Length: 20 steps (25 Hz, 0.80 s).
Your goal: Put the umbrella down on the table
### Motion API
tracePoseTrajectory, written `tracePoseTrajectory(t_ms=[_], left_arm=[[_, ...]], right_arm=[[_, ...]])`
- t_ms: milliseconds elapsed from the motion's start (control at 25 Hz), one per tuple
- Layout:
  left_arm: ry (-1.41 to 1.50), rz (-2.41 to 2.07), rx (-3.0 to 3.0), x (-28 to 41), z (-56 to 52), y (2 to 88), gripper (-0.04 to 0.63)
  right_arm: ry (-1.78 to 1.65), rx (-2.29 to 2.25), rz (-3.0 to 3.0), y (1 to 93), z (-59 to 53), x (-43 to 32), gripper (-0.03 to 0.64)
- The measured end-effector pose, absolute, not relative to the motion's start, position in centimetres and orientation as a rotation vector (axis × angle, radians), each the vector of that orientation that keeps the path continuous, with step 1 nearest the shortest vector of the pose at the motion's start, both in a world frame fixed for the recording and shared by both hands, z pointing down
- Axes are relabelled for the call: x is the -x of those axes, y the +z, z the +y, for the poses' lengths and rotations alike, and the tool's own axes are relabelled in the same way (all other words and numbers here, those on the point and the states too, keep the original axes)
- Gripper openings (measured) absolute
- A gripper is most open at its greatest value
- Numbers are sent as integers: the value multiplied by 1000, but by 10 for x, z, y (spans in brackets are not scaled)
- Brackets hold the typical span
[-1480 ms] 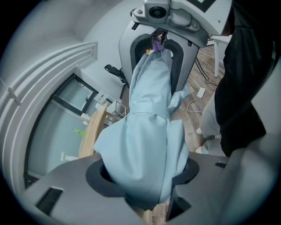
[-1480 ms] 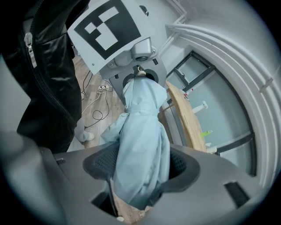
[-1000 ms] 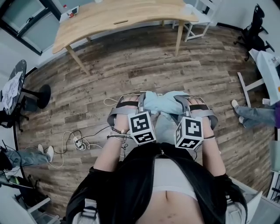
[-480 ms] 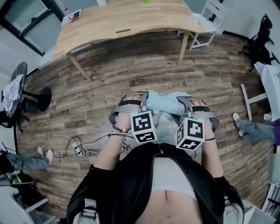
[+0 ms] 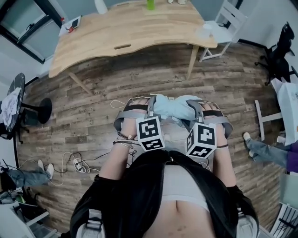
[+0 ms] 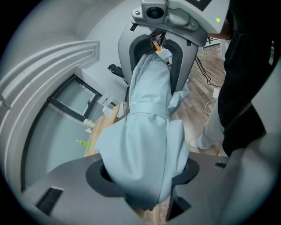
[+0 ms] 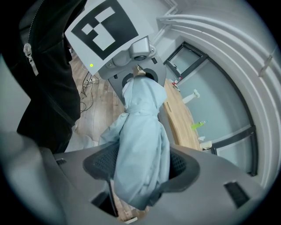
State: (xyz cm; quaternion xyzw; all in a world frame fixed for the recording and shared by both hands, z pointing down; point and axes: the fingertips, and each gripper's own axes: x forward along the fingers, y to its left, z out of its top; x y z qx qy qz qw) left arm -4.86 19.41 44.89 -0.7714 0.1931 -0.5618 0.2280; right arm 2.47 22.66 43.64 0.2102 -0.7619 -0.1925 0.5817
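Pale-blue folded umbrella [image 5: 170, 107] tight between the fairly wide jaws of left gripper [image 6: 142, 182] and right gripper [image 7: 140, 171].

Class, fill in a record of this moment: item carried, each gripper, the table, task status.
item: umbrella, folded, pale blue
left gripper: shut on one end
right gripper: shut on the other end
table: wooden, ahead, green bottle on it
status: umbrella held above the floor, not yet on table
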Motion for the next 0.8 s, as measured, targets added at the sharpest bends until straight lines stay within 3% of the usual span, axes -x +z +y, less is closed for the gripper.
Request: tracePoseTrajectory(t_ms=[800], left_arm=[[-1595,565,2128,19,114,453,262]], right_arm=[[-454,-434,-1803,442,143,-55,304]])
